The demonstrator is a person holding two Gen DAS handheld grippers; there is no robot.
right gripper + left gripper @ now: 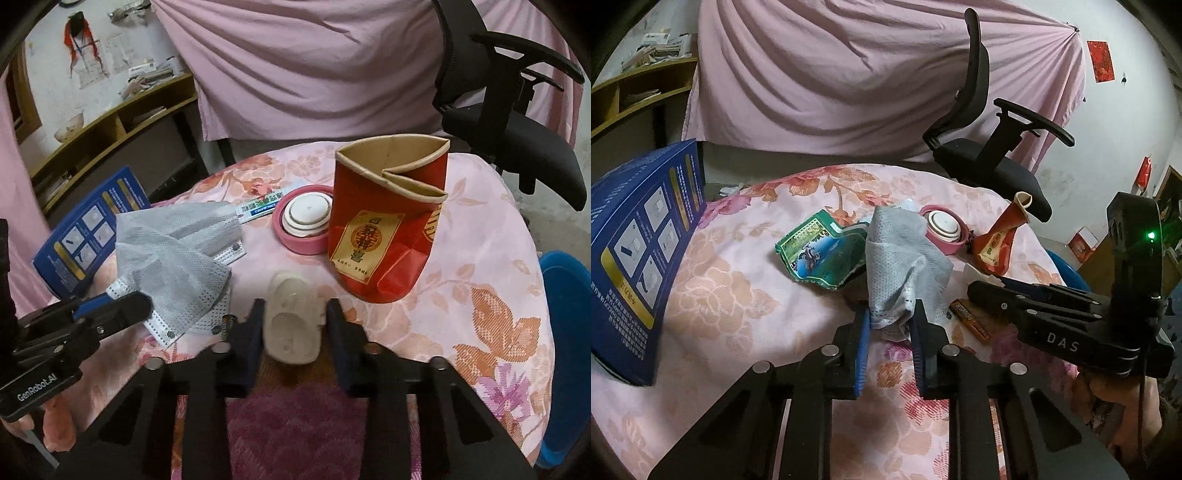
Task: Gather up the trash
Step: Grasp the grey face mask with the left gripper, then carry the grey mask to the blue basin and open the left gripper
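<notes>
**op:** Trash on the floral tablecloth (746,295): my left gripper (888,325) is pinched shut on the grey mesh cloth (905,254), right gripper (293,325) clamped on a whitish plastic piece (293,325).

**reply:** I'd lift both straight up, slowly, so the crushed red paper cup (384,229) doesn't tip.

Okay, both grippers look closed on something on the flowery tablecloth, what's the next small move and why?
Probably lift both straight up a little. The left gripper pinches the crumpled grey mesh cloth, and the right gripper clamps the small off-white plastic piece. Both items still rest on the pink floral tablecloth, close to the crushed red paper cup, so rising first avoids dragging.
</notes>
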